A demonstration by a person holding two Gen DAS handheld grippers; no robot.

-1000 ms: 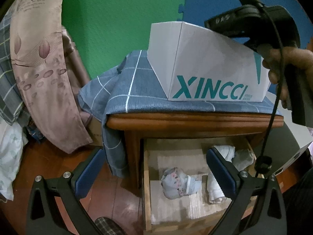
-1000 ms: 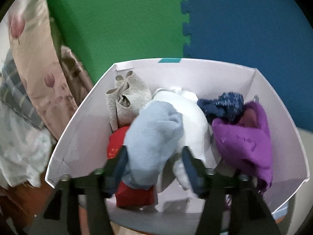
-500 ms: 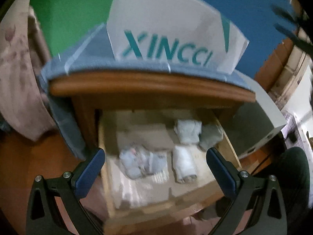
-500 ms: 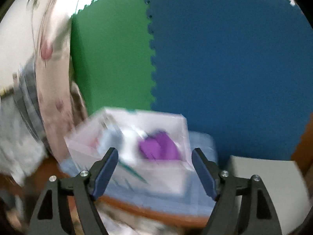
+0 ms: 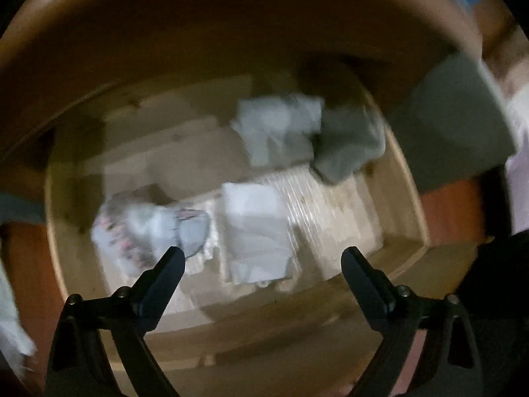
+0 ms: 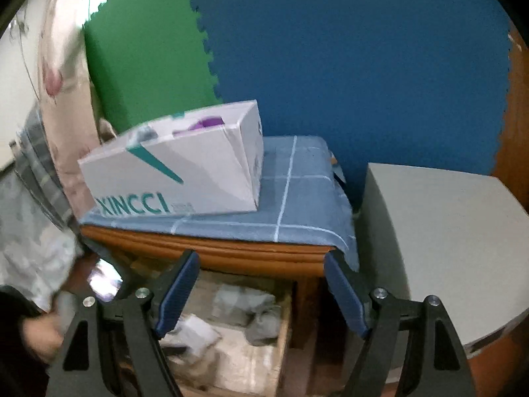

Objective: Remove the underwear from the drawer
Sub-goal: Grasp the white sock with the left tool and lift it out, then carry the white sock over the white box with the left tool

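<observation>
The left hand-held gripper [image 5: 263,261] has swung down over the open drawer [image 5: 410,198], jaws wide, just narrowing, nothing between them. Folded white underwear [image 5: 254,228] lies directly beneath. Beyond the drawer, the right hand-held gripper [image 6: 261,292], emptied, has backed off the box [image 6: 172,172].

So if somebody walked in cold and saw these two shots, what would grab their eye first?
Probably the open drawer under the left gripper, with folded pale underwear lying below its open jaws. Next, the white XINCCI box on the blue checked cloth, before green and blue wall mats.
</observation>
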